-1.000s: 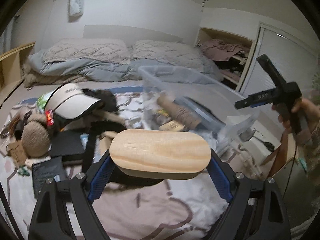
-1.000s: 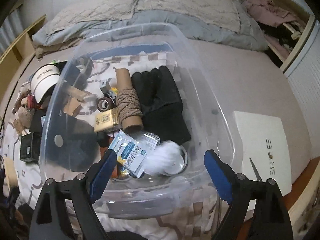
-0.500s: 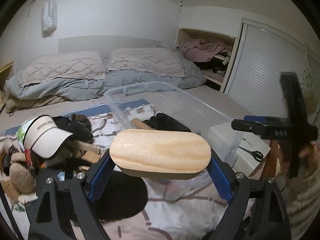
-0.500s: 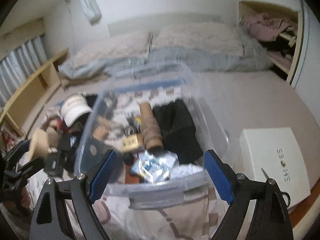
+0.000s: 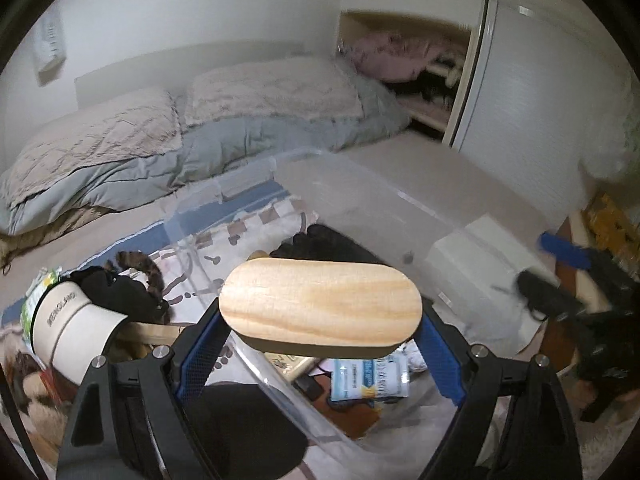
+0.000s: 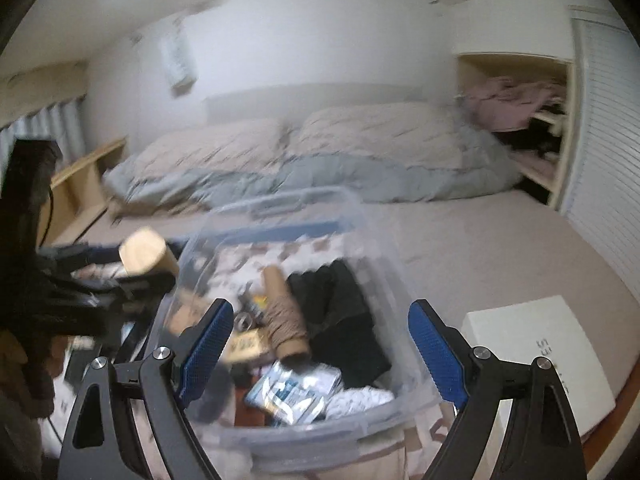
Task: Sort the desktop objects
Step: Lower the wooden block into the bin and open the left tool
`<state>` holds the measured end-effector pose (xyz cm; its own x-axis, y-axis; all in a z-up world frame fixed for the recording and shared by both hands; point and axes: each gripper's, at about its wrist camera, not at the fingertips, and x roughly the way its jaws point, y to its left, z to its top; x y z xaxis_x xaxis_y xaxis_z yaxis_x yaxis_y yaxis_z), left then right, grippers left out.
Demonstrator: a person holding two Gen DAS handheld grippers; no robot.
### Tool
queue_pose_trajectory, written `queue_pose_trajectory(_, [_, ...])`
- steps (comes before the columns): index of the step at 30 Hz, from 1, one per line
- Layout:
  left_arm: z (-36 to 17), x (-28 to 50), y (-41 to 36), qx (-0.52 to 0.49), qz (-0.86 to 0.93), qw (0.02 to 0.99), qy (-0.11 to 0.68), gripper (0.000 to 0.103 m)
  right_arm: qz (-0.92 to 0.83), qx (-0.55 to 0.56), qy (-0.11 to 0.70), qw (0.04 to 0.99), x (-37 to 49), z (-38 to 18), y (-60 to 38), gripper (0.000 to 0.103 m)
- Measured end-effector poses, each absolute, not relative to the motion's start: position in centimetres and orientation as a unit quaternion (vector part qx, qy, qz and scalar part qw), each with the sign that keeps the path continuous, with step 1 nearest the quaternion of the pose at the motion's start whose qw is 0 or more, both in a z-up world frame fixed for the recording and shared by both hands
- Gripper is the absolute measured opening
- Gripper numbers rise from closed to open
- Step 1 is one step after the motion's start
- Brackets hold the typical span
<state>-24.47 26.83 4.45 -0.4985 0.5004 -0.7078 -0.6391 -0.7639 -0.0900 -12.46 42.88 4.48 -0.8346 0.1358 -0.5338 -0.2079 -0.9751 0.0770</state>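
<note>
On the bed sits a clear plastic bin of clutter. My left gripper is clamped across an oval wooden block, held over the bin's near-left edge. My right gripper hangs spread apart, empty.

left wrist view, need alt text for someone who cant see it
The left gripper holds an oval wooden block above a clear plastic bin of mixed items on a bed. A white cap lies left; the right gripper shows blurred at right.
</note>
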Motion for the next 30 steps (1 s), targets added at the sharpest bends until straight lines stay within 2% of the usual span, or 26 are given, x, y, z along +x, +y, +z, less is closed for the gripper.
queue_pose_trajectory(7, [2.6, -27.7, 31.0, -0.401, 0.842, 0.297, 0.208, 0.089, 0.947, -0.239, 0.168, 0.136, -13.0, 2.9, 45.0, 0.09])
queue_pose_trajectory(17, [-1.7, -32.5, 34.0, -0.444, 0.79, 0.261, 0.334, 0.089, 0.948, -0.236, 0.181, 0.11, -13.5, 0.1, 44.8, 0.09])
queue_pose_trajectory(22, [-3.2, -34.8, 34.1, -0.444, 0.786, 0.215, 0.374, 0.09, 0.948, -0.239, 0.19, 0.094, -13.9, -0.3, 44.9, 0.09])
queue_pose_trajectory(24, [-3.6, -35.3, 33.9, -0.423, 0.799, 0.175, 0.39, 0.098, 0.948, -0.24, 0.186, 0.092, -14.0, -0.3, 44.7, 0.09])
queue_pose_trajectory(30, [-3.7, -34.6, 32.6, -0.422, 0.805, 0.199, 0.366, 0.099, 0.948, -0.248, 0.179, 0.088, -14.3, -0.7, 44.2, 0.09])
